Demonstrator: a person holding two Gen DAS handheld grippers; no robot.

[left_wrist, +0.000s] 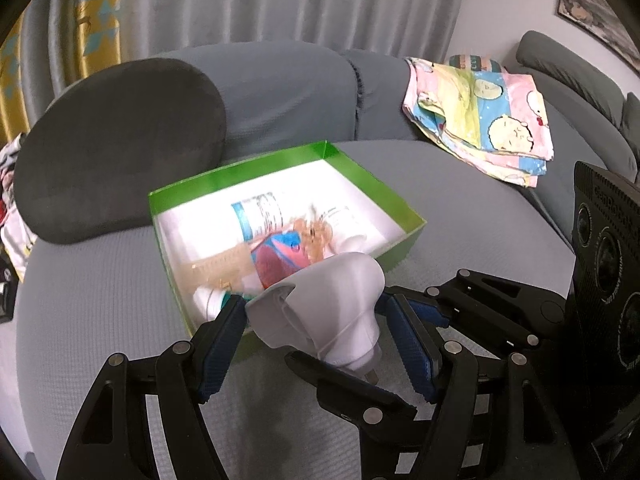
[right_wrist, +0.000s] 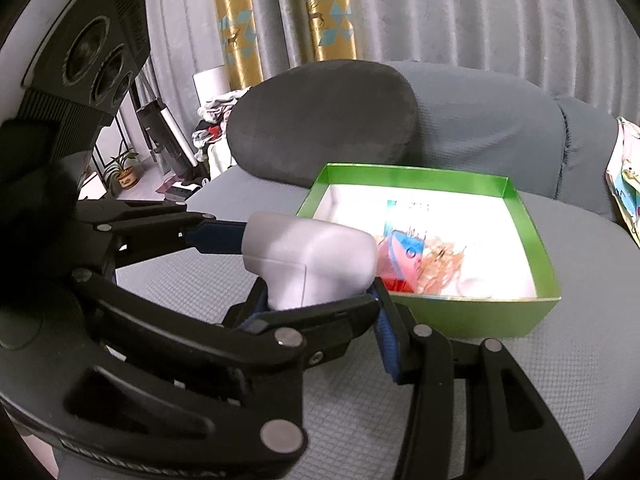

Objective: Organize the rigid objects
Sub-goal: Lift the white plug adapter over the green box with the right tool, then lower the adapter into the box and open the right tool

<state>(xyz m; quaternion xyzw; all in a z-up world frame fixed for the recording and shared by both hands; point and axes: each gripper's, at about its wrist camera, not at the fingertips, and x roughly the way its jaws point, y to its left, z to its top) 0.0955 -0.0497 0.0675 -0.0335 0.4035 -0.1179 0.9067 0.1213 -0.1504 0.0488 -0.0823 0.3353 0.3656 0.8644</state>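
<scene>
A white plastic T-shaped device (left_wrist: 324, 308) with a plug-like stub is held by both grippers just at the near edge of a green box (left_wrist: 368, 172). My left gripper (left_wrist: 316, 312) grips its wide head from both sides. My right gripper (right_wrist: 316, 300) closes on its lower stem; its fingers also show in the left wrist view (left_wrist: 416, 340). The device shows in the right wrist view (right_wrist: 308, 256), in front of the box (right_wrist: 532, 236). Inside the box lie a white bottle with blue label (left_wrist: 260, 216), a pink and blue pack (left_wrist: 280, 256) and a clear comb-like item (left_wrist: 220, 268).
The box sits on a grey sofa seat (left_wrist: 100, 300). A dark grey cushion (left_wrist: 120, 148) leans behind it. A folded cartoon-print cloth (left_wrist: 484, 120) lies at the back right. Curtains hang behind the sofa; a small plant (right_wrist: 124, 172) and clutter stand on the floor at left.
</scene>
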